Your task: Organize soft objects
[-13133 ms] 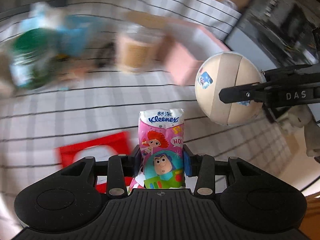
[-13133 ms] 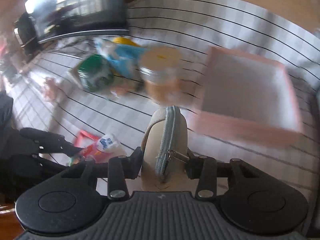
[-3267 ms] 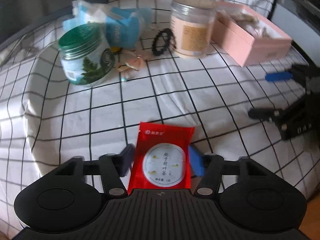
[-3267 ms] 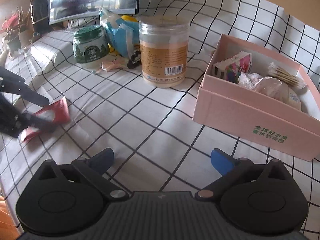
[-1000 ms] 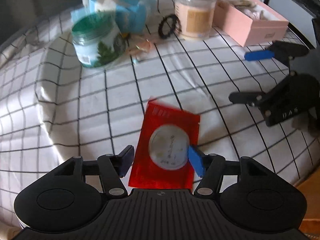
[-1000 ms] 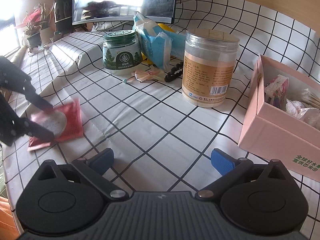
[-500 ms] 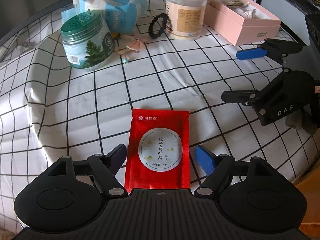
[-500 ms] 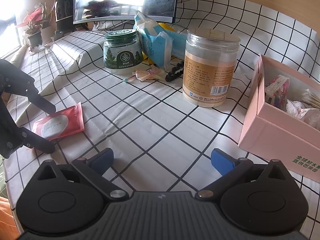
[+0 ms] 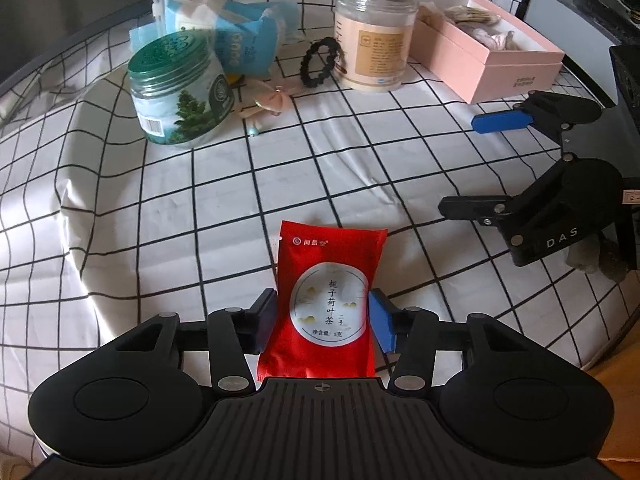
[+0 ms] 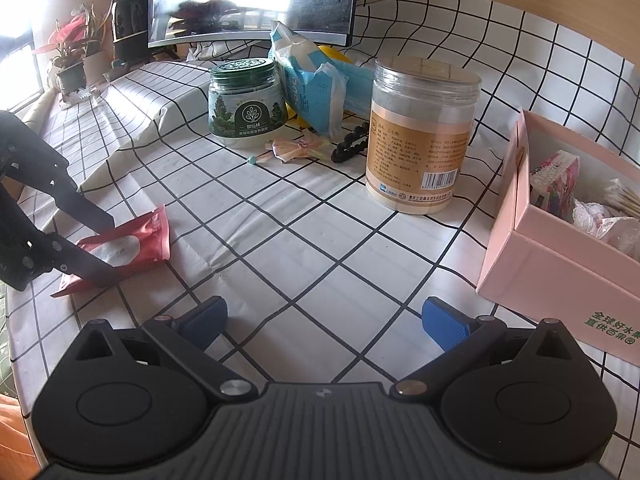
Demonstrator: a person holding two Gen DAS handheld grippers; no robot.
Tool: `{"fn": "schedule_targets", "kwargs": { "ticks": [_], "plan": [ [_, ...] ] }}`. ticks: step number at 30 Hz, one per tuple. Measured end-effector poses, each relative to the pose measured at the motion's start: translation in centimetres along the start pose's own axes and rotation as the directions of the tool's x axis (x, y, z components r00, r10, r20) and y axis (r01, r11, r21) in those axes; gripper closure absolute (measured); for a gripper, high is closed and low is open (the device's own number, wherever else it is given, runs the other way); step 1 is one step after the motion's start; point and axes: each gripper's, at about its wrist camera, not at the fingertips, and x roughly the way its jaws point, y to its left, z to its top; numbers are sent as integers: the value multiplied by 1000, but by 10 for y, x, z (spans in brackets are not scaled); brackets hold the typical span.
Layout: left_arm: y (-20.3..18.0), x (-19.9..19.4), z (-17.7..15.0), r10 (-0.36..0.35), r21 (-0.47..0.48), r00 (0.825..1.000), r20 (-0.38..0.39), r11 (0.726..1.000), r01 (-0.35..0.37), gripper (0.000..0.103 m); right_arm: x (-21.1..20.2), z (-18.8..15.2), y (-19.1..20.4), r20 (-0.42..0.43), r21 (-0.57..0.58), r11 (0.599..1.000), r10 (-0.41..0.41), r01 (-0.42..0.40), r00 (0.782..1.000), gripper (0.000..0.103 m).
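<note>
Pinching a red tea packet (image 9: 328, 300) by its side edges, the left gripper (image 9: 325, 320) sits low on the checked cloth (image 9: 320, 160); packet apparently just grasped. Right gripper (image 10: 323, 322) hangs spread apart and empty. Next move, likely: lift and carry to the pink box (image 10: 560, 264). Box contents partly cut off, hard to identify.

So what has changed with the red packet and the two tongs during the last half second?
The left tongs have closed on the red tea packet, which lay loose between their open fingers half a second ago. The packet has kept its place on the checked cloth. The right tongs remain open and empty, and the pink box and the jars have not moved.
</note>
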Motion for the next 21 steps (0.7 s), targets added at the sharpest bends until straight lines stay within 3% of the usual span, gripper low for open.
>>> {"fn": "schedule_targets", "kwargs": {
  "ticks": [7, 10, 12, 17, 21],
  "plan": [
    [-1, -4, -1, -3, -16, 1000, 13, 1000, 3, 49, 0, 2, 0, -15, -12, 1000, 7, -8, 1000, 0],
    [3, -10, 0, 7, -33, 999, 31, 999, -6, 49, -1, 12, -2, -75, -10, 999, 35, -36, 997, 4],
    [8, -14, 1, 18, -57, 999, 49, 998, -15, 49, -10, 24, -3, -60, 5, 998, 65, -64, 996, 4],
    [29, -26, 8, 45, -145, 993, 105, 989, -29, 49, -41, 84, 5, 61, -8, 995, 96, -96, 994, 4],
    [52, -38, 22, 82, -191, 984, 160, 980, -51, 49, -35, 155, 17, 64, -46, 997, 65, -62, 996, 4]
  ]
}}
